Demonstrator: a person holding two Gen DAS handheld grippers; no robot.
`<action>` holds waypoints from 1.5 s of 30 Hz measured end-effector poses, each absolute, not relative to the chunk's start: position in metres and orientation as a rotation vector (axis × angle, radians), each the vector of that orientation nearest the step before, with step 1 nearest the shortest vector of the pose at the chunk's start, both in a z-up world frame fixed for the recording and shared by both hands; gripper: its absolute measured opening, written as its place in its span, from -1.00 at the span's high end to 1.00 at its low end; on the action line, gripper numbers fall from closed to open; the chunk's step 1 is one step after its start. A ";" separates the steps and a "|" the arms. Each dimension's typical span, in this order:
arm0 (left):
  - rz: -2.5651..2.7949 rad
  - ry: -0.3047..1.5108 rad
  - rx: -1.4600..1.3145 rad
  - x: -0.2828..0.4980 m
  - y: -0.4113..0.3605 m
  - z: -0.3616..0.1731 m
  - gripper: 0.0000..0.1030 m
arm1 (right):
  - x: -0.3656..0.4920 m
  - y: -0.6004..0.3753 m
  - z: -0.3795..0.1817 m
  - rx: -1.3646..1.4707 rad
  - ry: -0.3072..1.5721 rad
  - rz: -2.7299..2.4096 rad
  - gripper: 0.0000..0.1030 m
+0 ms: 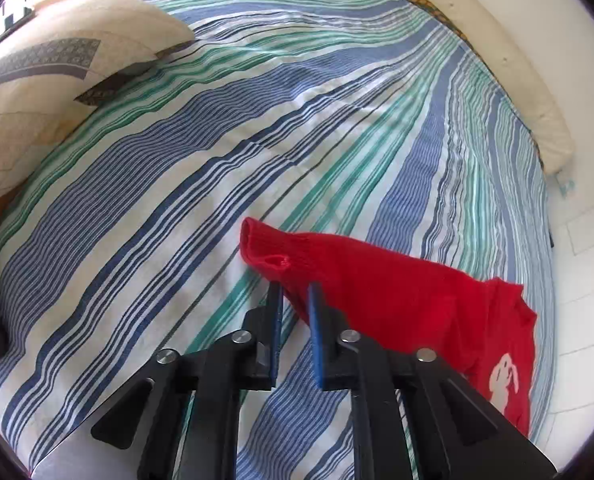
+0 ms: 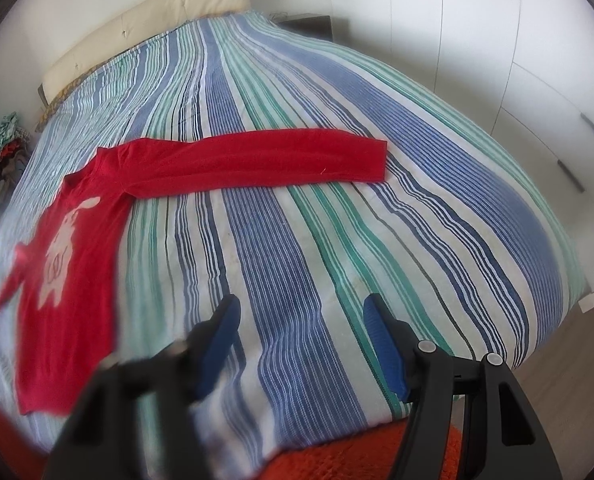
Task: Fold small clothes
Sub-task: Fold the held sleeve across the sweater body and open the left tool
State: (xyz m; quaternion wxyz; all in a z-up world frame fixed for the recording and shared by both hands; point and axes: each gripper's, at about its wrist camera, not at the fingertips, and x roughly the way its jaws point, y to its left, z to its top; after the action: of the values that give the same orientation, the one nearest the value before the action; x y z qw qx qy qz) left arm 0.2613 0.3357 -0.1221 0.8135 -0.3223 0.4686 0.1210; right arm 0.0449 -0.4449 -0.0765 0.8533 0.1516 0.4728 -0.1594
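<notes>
The red sweater [image 2: 73, 264] lies flat on the striped bed [image 2: 337, 240], one sleeve [image 2: 257, 160] stretched sideways, ready for folding. The left gripper [image 1: 295, 292] hovers at the other cuff [image 1: 265, 252], jaws narrowly apart, gripping nothing. The right gripper [image 2: 303, 320] waits wide and empty over bare bedspread.

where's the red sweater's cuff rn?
Left wrist view: cuff lies on the striped bedspread, just beyond the left gripper; sweater trails right.

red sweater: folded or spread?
Spread. The red sweater lies flat on the bed, front print up, one sleeve stretched straight out sideways; no fold visible.
</notes>
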 end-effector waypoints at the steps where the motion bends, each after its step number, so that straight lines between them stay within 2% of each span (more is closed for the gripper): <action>1: 0.262 0.992 -0.707 0.257 0.339 -0.123 0.08 | 0.045 -0.444 -0.077 0.314 0.998 -0.337 -0.24; 2: 0.272 0.975 -0.723 0.252 0.342 -0.123 -0.32 | 0.045 -0.444 -0.077 0.309 1.000 -0.340 -0.24; 3: 0.282 0.952 -0.737 0.247 0.346 -0.124 -0.39 | 0.045 -0.443 -0.077 0.305 1.001 -0.343 -0.24; 8: 0.309 0.949 -0.828 0.247 0.366 -0.141 -0.38 | 0.049 -0.440 -0.079 0.280 1.019 -0.353 -0.24; 14: 0.223 1.025 -0.796 0.274 0.351 -0.161 -0.20 | 0.054 -0.431 -0.082 0.219 1.049 -0.353 -0.24; 16: 0.255 1.062 -0.752 0.281 0.344 -0.169 0.24 | 0.054 -0.430 -0.082 0.205 1.054 -0.358 -0.24; 17: 0.286 1.076 -0.730 0.282 0.343 -0.170 0.75 | 0.054 -0.429 -0.082 0.201 1.056 -0.360 -0.24; 18: 0.292 1.076 -0.745 0.280 0.344 -0.169 0.88 | 0.054 -0.429 -0.082 0.198 1.057 -0.361 -0.24; 23: 0.434 0.987 -0.619 0.250 0.349 -0.128 0.92 | 0.053 -0.429 -0.081 0.201 1.049 -0.359 -0.24; 29: 0.528 1.072 -0.651 0.239 0.370 -0.156 0.92 | 0.054 -0.433 -0.081 0.217 1.045 -0.356 -0.24; 37: 0.561 1.130 -0.493 0.253 0.355 -0.160 0.89 | 0.047 -0.434 -0.077 0.224 1.016 -0.365 -0.24; 38: 0.555 1.141 -0.451 0.255 0.351 -0.159 0.81 | 0.047 -0.435 -0.077 0.232 1.016 -0.365 -0.24; 40: 0.558 1.141 -0.365 0.254 0.340 -0.151 0.48 | 0.047 -0.436 -0.077 0.243 1.015 -0.363 -0.24; 42: 0.561 1.119 -0.346 0.243 0.332 -0.137 -0.38 | 0.047 -0.436 -0.076 0.244 1.010 -0.359 -0.24; 44: 0.545 1.058 -0.326 0.226 0.320 -0.120 -0.57 | 0.046 -0.435 -0.075 0.240 1.001 -0.359 -0.24; 45: 0.523 1.036 -0.310 0.217 0.311 -0.112 -0.58 | 0.045 -0.435 -0.074 0.238 0.997 -0.360 -0.24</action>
State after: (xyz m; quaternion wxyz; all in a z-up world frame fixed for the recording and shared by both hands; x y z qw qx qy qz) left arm 0.2171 0.3107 -0.1125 0.8249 -0.1458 0.4876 0.2459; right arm 0.0448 -0.4347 -0.0742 0.8561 0.1133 0.4742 -0.1713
